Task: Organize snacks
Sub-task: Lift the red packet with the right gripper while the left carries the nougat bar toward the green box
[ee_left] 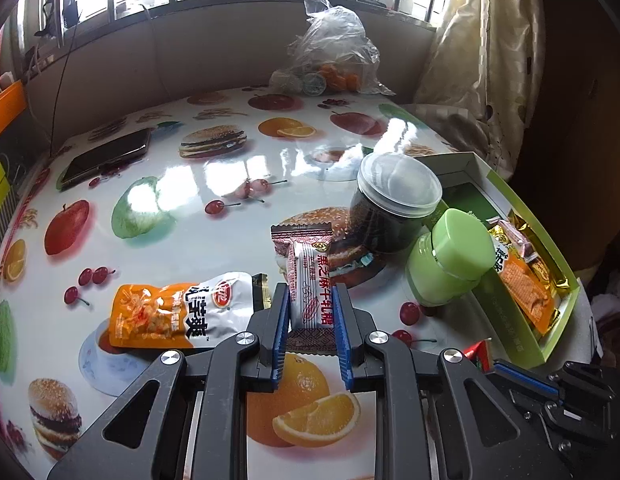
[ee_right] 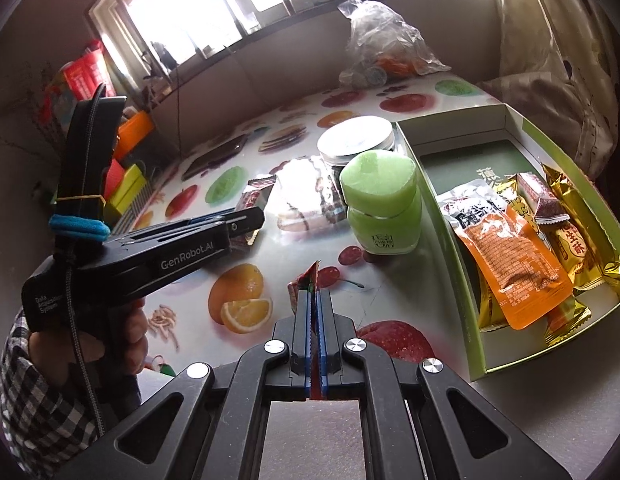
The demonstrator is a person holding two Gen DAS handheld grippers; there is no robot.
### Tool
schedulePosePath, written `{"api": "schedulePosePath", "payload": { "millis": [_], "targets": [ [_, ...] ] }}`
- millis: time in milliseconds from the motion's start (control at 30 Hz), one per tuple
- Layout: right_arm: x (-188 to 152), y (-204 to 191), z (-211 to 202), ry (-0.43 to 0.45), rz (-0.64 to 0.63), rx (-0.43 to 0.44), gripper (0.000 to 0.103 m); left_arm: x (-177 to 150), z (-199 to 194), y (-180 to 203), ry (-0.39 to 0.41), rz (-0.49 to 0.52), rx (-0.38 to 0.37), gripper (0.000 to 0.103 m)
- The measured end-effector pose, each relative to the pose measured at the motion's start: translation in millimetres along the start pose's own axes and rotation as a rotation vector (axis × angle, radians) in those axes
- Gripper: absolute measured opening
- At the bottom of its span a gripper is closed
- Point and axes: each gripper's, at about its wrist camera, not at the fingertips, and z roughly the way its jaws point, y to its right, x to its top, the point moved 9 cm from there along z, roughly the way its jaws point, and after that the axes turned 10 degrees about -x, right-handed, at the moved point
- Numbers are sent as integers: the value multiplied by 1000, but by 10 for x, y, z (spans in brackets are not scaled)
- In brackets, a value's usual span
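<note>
Nearest in the left wrist view, the left tool (ee_left: pixel 310 312) has its blue-padded jaws pressed on the lower half of a white and maroon plastic-wrapped candy bar with red characters (ee_left: pixel 308 276), which stands up between them. Its upper end points away over the glossy bench printed with fruit and burgers (ee_left: pixel 182 184). In the right wrist view the right tool (ee_right: pixel 314 304) is squeezed tight on a small red and green foil wrapper (ee_right: pixel 306 280) whose tip sticks up past the pads.

This looks like the carrying step: each tool has a snack in its grip, and neither is in the box yet.

Left of the candy bar, an orange and white flat snack pouch (ee_left: pixel 178 312) lies on the bench, not yet collected. To the right stands a pale green glass jar with a rounded green cap (ee_right: pixel 380 204), and just behind it a dark jar with a clear plastic lid (ee_left: pixel 394 200). Beyond these to the right lies the open green cardboard box (ee_right: pixel 414 160), its near half already holding an orange pouch and gold-wrapped sweets while its far half looks bare.

The next move probably calls for swinging the candy bar rightward, high enough to pass both jars, and letting go over the box. At the far edge sits a crumpled clear plastic bag (ee_left: pixel 334 48).
</note>
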Motion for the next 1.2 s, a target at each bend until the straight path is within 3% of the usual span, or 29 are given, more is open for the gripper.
{"api": "schedulePosePath", "payload": {
  "millis": [400, 467, 533, 633, 733, 900, 1200],
  "targets": [
    [70, 30, -140, 20, -29, 31, 2, -52, -189, 114, 23, 1, -11, 22],
    [-2, -22, -70, -12, -106, 20, 8, -80, -193, 109, 20, -3, -9, 22],
    [-80, -57, 23, -48, -152, 13, 21, -107, -196, 104, 18, -7, -12, 22],
    [-161, -31, 110, -68, -138, -22, 42, -142, -199, 105, 16, -14, -18, 22],
    [-220, -14, 178, -90, -103, -25, 56, -164, -199, 103, 15, -13, -20, 22],
    [-261, -23, 379, -143, -74, -49, 57, -182, -194, 43, 15, -29, -19, 22],
    [-246, -310, 520, -115, -223, -82, 57, -201, -214, -102, 17, -59, -6, 22]
  ]
}}
